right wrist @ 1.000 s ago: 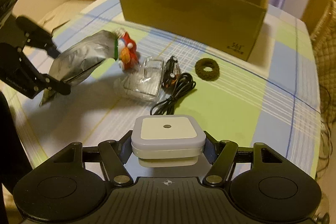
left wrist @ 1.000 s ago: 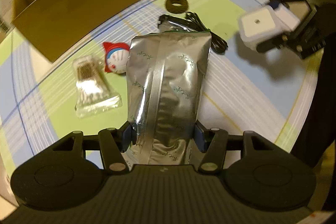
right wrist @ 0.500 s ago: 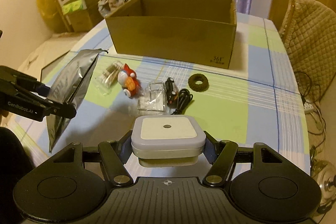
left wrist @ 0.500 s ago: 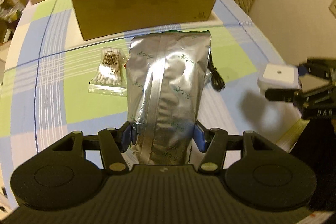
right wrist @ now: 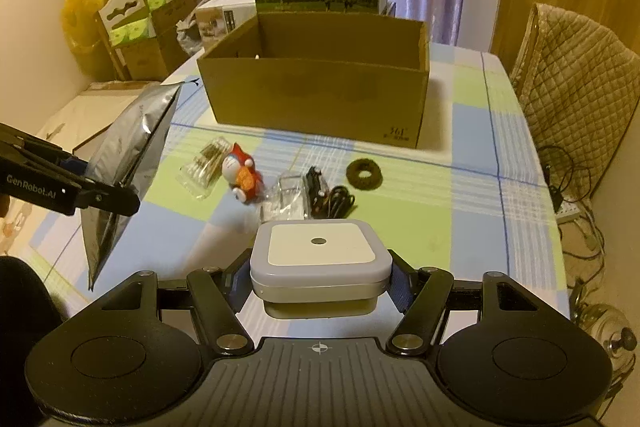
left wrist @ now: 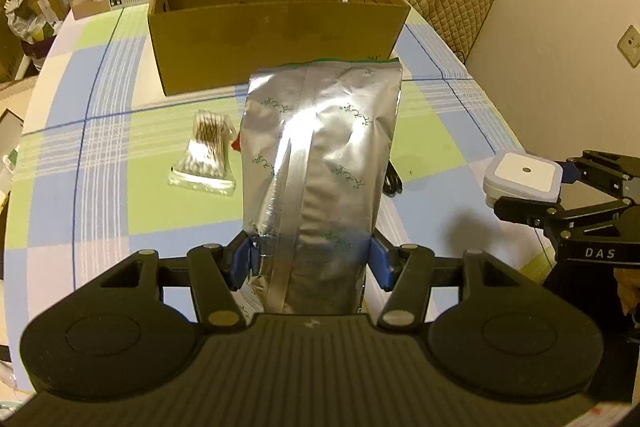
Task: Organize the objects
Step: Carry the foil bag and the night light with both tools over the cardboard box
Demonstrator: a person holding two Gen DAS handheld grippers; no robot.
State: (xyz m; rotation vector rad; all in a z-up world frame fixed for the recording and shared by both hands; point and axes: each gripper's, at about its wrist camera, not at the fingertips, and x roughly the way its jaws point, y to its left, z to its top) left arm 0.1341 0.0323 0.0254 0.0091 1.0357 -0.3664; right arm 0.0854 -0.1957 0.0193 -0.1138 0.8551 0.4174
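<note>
Both grippers have risen towards the cardboard box; we find left gripper pinching the foil pouch, right gripper clamping the white square device, both airborne, ready for boxing

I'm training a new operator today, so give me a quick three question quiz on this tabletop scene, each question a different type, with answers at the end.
1. True or false: the cardboard box has its top open.
2. What does the left gripper hold? A) silver foil pouch B) green ring C) cable
3. Fill in: the right gripper is closed on a white square ____.

Key
1. True.
2. A, the silver foil pouch, lifted off the table.
3. Device; its exact kind cannot be told.
</note>
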